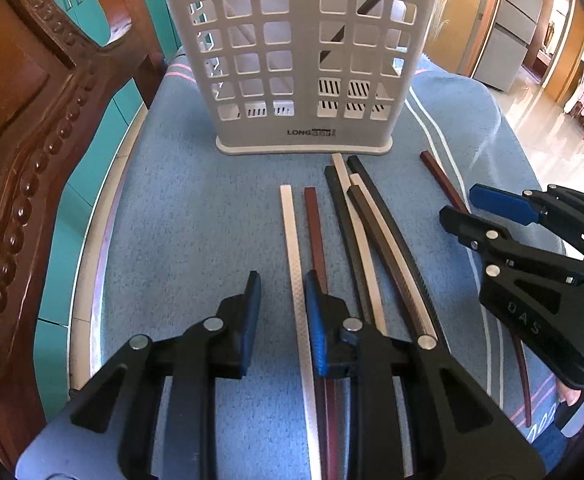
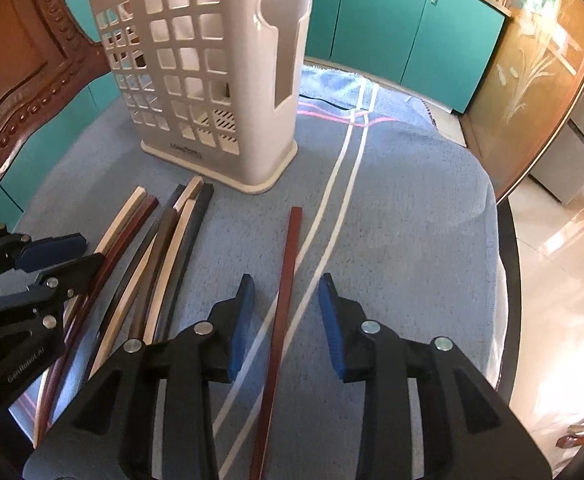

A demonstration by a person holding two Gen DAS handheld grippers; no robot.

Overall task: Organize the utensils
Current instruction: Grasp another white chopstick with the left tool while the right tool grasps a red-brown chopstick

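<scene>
**Both grippers open over chopsticks, holder upright behind**

Left wrist view: left gripper (image 1: 282, 320) is wide open and grips nothing. A white stick (image 1: 294, 256) lies on the blue cloth (image 1: 188, 216) between its fingers, close to the right pad; a red stick (image 1: 315, 232) runs just beside it and passes under that pad. To the right lies a loose bundle (image 1: 366, 232) of black, white and brown sticks, overlapping, ends pointing at the holder (image 1: 304, 56). The holder, a white lattice box, stands upright on the cloth, just beyond the stick ends; one dark stick shows inside its right compartment. A lone red stick (image 1: 438, 174) lies further right, partly hidden by the right gripper (image 1: 458, 210), whose jaws stand apart.

Right wrist view: right gripper (image 2: 284, 322) is wide open, holding nothing. The lone red stick (image 2: 284, 304) lies between its fingers, touching neither. Bundle (image 2: 164, 248) lies left, near the left gripper (image 2: 70, 254). Holder (image 2: 220, 80) stands beyond the bundle
</scene>
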